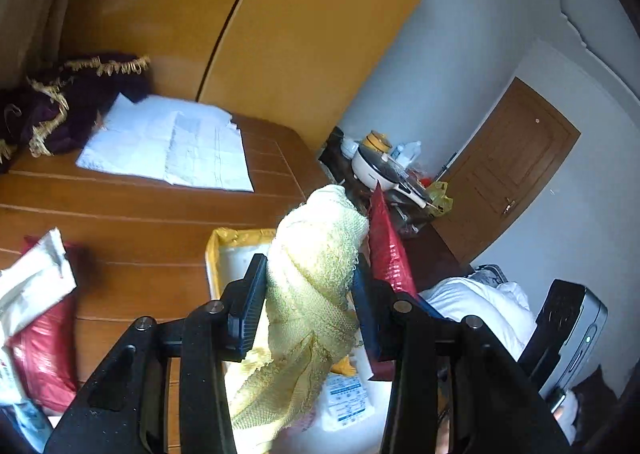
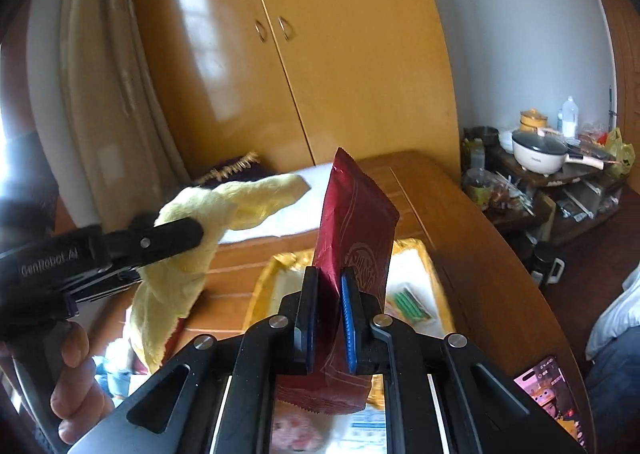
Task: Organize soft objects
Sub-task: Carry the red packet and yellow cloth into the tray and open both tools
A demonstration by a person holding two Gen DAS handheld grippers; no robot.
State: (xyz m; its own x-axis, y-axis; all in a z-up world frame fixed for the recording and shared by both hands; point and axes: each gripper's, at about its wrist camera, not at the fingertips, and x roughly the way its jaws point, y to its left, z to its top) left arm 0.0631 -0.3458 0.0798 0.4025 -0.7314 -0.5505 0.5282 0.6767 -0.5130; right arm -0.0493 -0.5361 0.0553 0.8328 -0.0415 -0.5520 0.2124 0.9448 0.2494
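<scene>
A wide wooden desk (image 1: 132, 213) fills the middle of both views, backed by a yellow-orange wardrobe (image 2: 320, 53) with two ring handles, and a pale curtain (image 2: 100, 93) hangs to its left. On the far part of the desk lie white folded sheets (image 1: 168, 145) and, beside them, a dark purple cloth with gold fringe (image 1: 60, 101). Nearer, a yellow-rimmed tray (image 2: 416, 254) with a white inside sits on the desk below both tools, holding a small packet of green sticks (image 2: 408, 304). A white packet (image 1: 28, 286) and a red packet (image 1: 40, 354) lie at the left edge. To the right a low dark stand carries a white electric pot (image 2: 536, 153), a yellow jar and one clear bottle. The left gripper (image 1: 308, 298) has its fingers clamped on one pale yellow knitted towel (image 1: 316, 266), bunched and twisted, loose ends drooping, held in the air above the tray. The right gripper (image 2: 330, 314) has its fingers pressed together on one glossy dark red foil bag (image 2: 356, 213), upright over the tray, just beside the towel. A hand (image 2: 76, 378) grips the left tool's handle.
</scene>
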